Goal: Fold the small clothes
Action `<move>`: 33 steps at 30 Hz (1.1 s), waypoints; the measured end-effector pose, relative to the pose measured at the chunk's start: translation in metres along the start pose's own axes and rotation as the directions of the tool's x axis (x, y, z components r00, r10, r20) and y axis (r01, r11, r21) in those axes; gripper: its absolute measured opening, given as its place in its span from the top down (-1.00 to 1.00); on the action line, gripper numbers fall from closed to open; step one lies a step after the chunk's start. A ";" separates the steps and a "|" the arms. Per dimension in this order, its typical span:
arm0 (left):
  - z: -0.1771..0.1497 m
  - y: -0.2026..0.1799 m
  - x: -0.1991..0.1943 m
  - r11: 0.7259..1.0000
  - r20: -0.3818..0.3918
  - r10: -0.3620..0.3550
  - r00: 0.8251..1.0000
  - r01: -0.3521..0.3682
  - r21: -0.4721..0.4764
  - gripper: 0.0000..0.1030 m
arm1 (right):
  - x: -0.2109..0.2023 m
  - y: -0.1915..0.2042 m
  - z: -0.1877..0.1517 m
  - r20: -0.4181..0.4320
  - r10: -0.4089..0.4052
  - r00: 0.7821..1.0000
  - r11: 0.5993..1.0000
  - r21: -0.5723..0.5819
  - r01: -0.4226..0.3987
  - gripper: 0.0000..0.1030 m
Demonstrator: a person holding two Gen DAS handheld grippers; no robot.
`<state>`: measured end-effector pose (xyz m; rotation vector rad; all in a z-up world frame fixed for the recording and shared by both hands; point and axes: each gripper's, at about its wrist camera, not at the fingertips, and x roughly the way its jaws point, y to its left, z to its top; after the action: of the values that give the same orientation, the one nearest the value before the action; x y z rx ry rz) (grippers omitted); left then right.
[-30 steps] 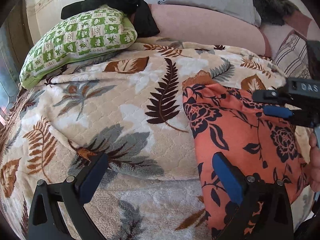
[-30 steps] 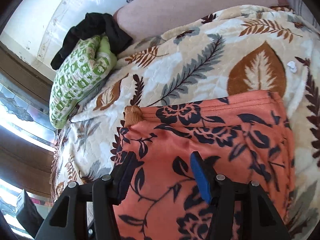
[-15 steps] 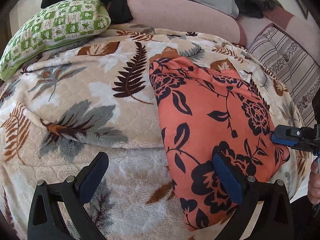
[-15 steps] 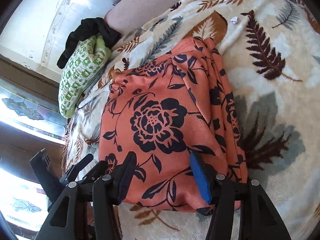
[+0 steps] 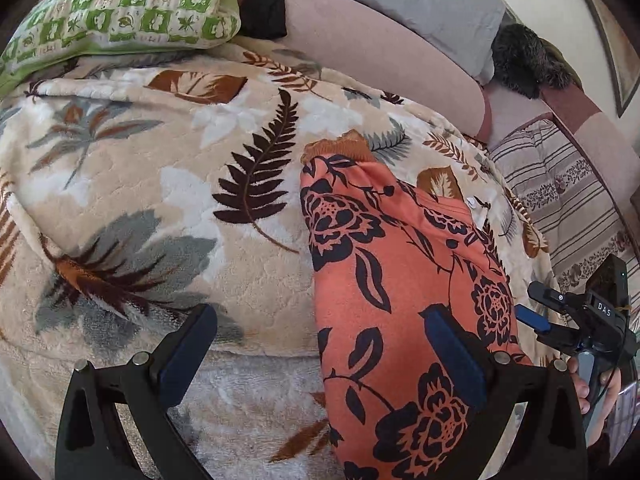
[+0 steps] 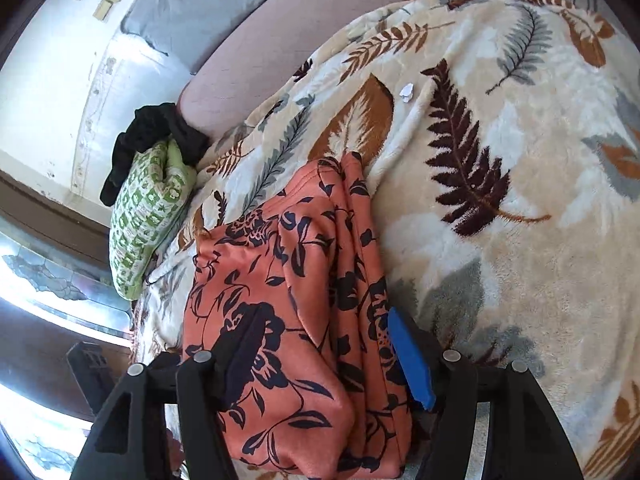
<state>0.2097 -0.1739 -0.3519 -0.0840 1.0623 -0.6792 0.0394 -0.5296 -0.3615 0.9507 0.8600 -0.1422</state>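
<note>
An orange garment with a black flower print (image 5: pixel 400 280) lies folded lengthwise on a leaf-patterned blanket (image 5: pixel 160 200). It also shows in the right wrist view (image 6: pixel 296 304). My left gripper (image 5: pixel 320 352) is open above the blanket, and its right finger overlaps the garment's near end. My right gripper (image 6: pixel 320 356) is open, with the garment's near end between its fingers. The right gripper also shows at the right edge of the left wrist view (image 5: pixel 536 316), held by a hand.
A green checked pillow (image 5: pixel 120 12) with a black cloth (image 5: pixel 260 4) lies at the back left. A pink bolster (image 5: pixel 380 48), a grey pillow (image 5: pixel 408 0) and a striped cushion (image 5: pixel 560 184) line the back. A small white scrap (image 6: pixel 407 91) lies on the blanket.
Both grippers have pulled back to the garment's near end. The garment has been folded narrower lengthwise and now lies in layers. Both grippers stay open.
</note>
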 end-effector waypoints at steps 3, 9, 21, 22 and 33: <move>0.000 -0.003 0.002 1.000 -0.005 -0.020 1.000 0.020 0.007 -1.00 | 0.004 -0.005 0.003 -0.006 0.044 0.999 0.999 0.016 -0.044 -0.34; -0.003 -0.014 -0.001 0.997 0.008 -0.037 0.999 0.036 0.061 -1.00 | 0.003 0.004 0.000 0.020 0.082 0.996 0.996 -0.042 -0.081 -0.41; -0.007 -0.027 -0.001 0.986 0.065 0.070 0.995 -0.079 0.146 -1.00 | 0.005 0.006 -0.003 0.051 -0.029 0.998 0.993 -0.111 0.034 -0.42; -0.007 -0.027 -0.001 0.985 0.070 0.080 0.994 -0.089 0.147 -1.00 | 0.006 0.006 -0.004 0.048 -0.028 0.998 0.993 -0.109 0.033 -0.42; -0.003 -0.026 -0.003 0.973 0.118 0.161 0.980 -0.178 0.145 -1.00 | 0.011 0.010 -0.004 0.068 0.036 0.997 0.992 -0.125 -0.027 -0.53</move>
<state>0.1941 -0.1917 -0.3409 0.1037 0.9008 -0.5933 0.0488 -0.5175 -0.3632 0.8379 0.7793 -0.0931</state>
